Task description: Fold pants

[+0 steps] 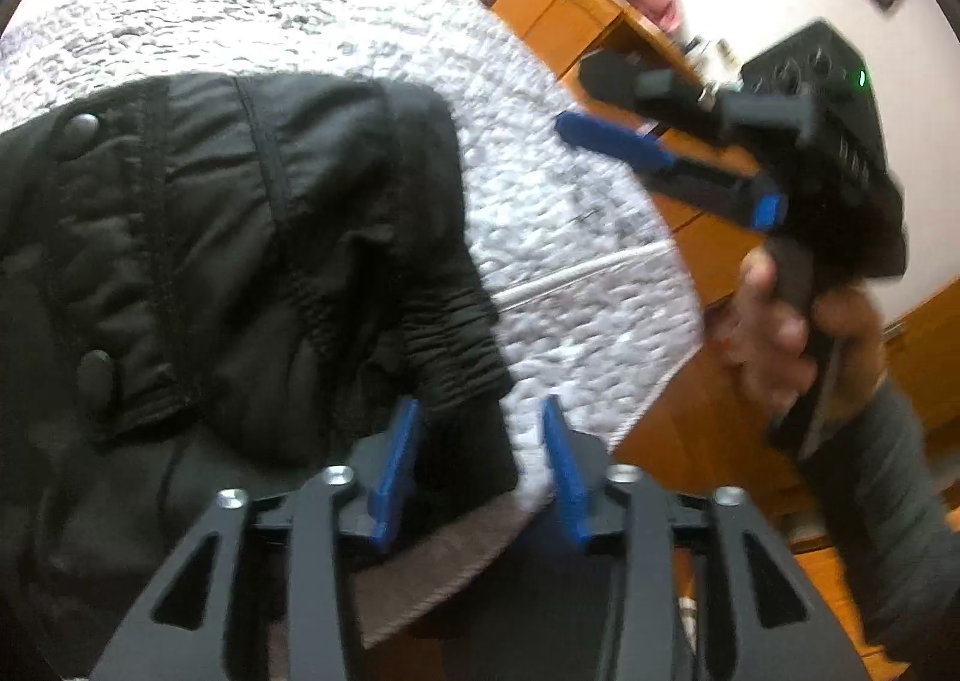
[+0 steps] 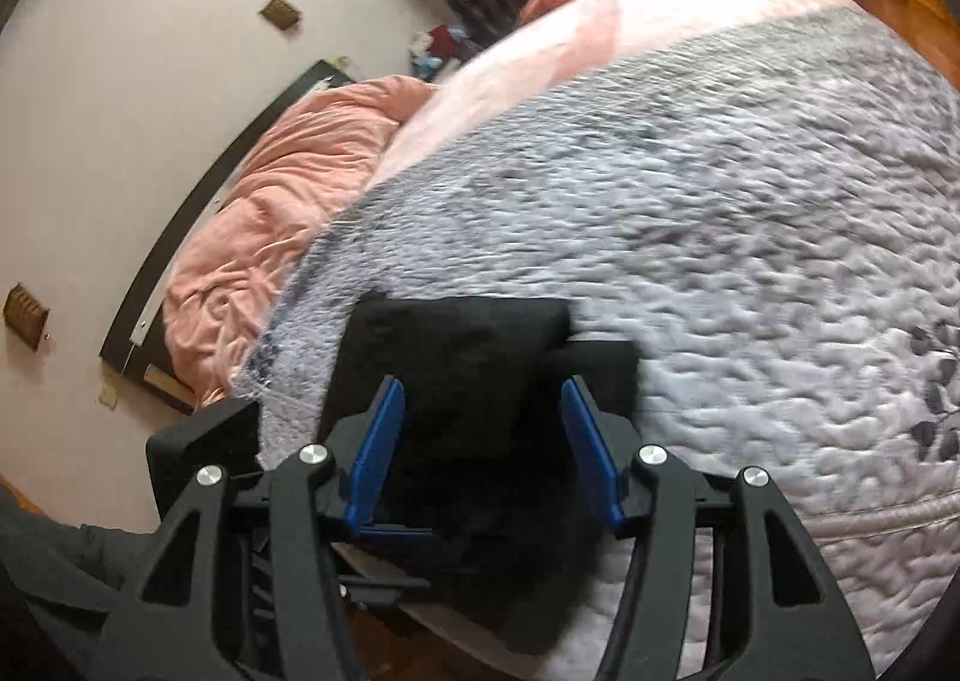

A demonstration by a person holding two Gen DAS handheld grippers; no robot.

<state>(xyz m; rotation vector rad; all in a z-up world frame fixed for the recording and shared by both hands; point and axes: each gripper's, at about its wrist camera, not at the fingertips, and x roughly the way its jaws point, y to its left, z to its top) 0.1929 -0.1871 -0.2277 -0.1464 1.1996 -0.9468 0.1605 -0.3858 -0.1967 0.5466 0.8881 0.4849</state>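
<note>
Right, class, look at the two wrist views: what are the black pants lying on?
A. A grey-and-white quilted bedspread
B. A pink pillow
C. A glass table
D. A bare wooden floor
A: in both views the black pants rest on the grey-and-white quilted bedspread, with the wooden floor only showing beyond the bed's edge and the pink bedding off at the far side.

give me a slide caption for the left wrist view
Left gripper open over folded black pants on a grey quilt.
</note>
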